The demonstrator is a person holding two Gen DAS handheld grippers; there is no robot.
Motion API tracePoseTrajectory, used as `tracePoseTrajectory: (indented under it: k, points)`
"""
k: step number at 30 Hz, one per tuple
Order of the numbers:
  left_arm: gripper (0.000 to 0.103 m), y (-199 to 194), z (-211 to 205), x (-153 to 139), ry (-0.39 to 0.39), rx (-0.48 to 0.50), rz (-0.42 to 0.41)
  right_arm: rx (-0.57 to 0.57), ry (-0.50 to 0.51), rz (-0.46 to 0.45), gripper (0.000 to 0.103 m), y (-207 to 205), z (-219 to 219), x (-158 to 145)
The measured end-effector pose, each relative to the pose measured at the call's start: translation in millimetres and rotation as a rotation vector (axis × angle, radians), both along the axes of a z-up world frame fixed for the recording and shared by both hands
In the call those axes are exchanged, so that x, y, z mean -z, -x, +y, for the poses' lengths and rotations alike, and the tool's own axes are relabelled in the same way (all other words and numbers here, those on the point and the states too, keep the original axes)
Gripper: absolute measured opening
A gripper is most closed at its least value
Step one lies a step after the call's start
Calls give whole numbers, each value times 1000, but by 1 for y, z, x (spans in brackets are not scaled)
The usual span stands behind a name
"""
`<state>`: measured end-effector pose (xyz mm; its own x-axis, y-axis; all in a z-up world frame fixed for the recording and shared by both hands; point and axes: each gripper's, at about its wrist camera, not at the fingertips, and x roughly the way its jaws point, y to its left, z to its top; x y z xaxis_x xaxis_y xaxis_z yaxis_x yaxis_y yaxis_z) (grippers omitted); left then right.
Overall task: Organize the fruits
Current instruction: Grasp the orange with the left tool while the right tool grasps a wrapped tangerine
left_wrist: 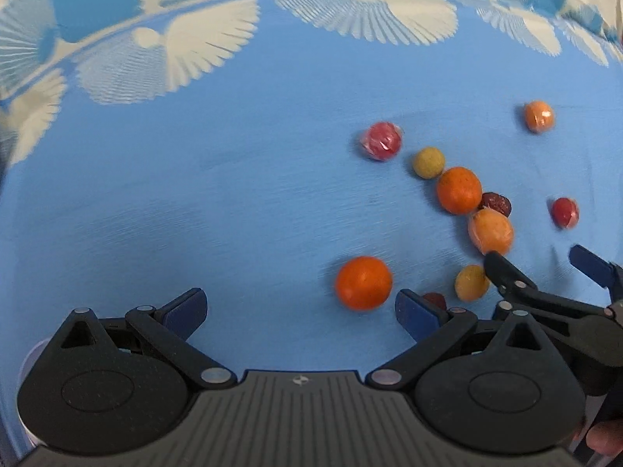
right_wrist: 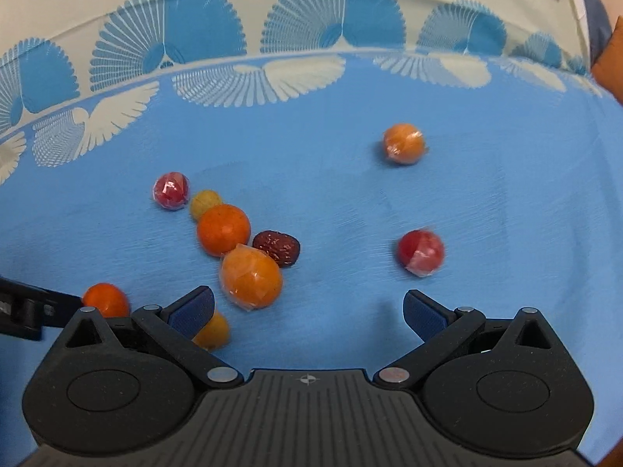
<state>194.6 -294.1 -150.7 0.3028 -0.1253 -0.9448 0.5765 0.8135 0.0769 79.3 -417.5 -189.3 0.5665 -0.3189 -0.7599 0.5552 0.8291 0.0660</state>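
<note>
Lying scattered on the blue cloth (right_wrist: 350, 202) of the bench are small round fruits: a bare orange (right_wrist: 223, 229) touches a wrinkled red date (right_wrist: 277, 247) and a film-wrapped orange fruit (right_wrist: 251, 277), while a wrapped red one (right_wrist: 420, 252) sits well apart. Both the left hand-held gripper (left_wrist: 300, 311) and right hand-held gripper (right_wrist: 309, 309) gape wide, empty. Bare cloth stretches toward the far patterned edge.

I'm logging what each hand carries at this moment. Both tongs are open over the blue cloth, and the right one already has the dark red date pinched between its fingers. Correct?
Not quite. The right tongs are open and empty; the right wrist view shows the dark red date lying on the blue cloth beside the oranges. The left tongs are open too.
</note>
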Motion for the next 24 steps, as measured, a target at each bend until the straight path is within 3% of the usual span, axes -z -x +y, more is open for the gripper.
tracePoseTrajectory:
  k: [3, 8, 12, 13, 14, 15, 16, 19, 24]
  points:
    - [103, -8, -9, 16, -30, 32, 3, 10, -7, 0, 102, -10, -5, 5]
    - [103, -21, -8, 28, 26, 17, 88, -7, 33, 84, 102, -32, -6, 19]
    - [99, -23, -8, 30, 53, 4, 92, -4, 52, 68, 102, -30, -4, 19]
    - [88, -23, -9, 28, 73, 17, 100, -12, 52, 60, 93, -28, -3, 18]
    - [67, -22, -9, 26, 108, 36, 122, -26, 55, 43, 73, -26, -2, 15]
    - [52, -21, -10, 24, 147, 57, 152, -47, 62, 24, 58, -25, 1, 11]
    - [36, -19, -11, 22, 169, 75, 170, -79, 66, 8, 35, -24, 4, 8]
    - [36, -12, -15, 18, 164, 108, 113, -92, 69, 17, 35, -21, 8, 0]
    - [36, -4, 3, -2, 246, 98, 106, -79, 75, -1, 35, 1, 13, -17]
